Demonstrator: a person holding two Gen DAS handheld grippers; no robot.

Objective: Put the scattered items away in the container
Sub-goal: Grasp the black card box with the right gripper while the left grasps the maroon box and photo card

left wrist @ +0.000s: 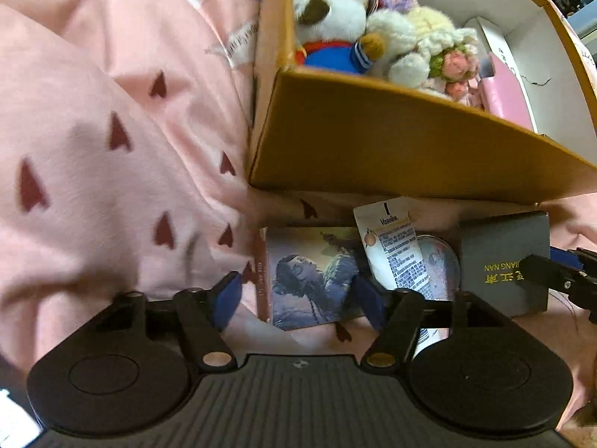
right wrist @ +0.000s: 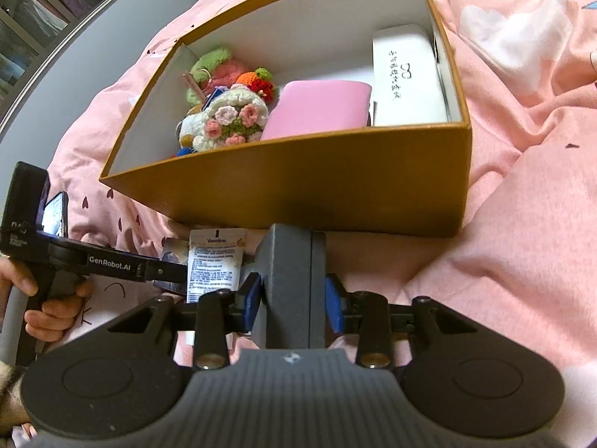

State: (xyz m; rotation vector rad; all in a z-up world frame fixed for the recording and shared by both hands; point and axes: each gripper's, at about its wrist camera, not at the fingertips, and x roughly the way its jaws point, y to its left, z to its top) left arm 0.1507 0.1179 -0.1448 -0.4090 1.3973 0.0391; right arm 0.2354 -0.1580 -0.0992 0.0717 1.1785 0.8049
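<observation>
Left claw (left wrist: 294, 293) gapes wide over the picture card (left wrist: 309, 276) at lower centre, gripping nothing, while the right claw (right wrist: 293, 298) clamps the dark grey box (right wrist: 289, 283) below the cardboard box (right wrist: 298, 194). Several plush toys and two cases are packed; by my count four items remain on the bed: card, Vaseline sachet (left wrist: 395, 242), round tin (left wrist: 442, 261), grey box.

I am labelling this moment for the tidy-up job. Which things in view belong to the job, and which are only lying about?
Belong to the job:
- brown box, the container
- dark grey box, gripped by the right gripper
- Vaseline sachet
- picture card, below the open left gripper
- round tin

Only lying about:
- pink bedcover
</observation>
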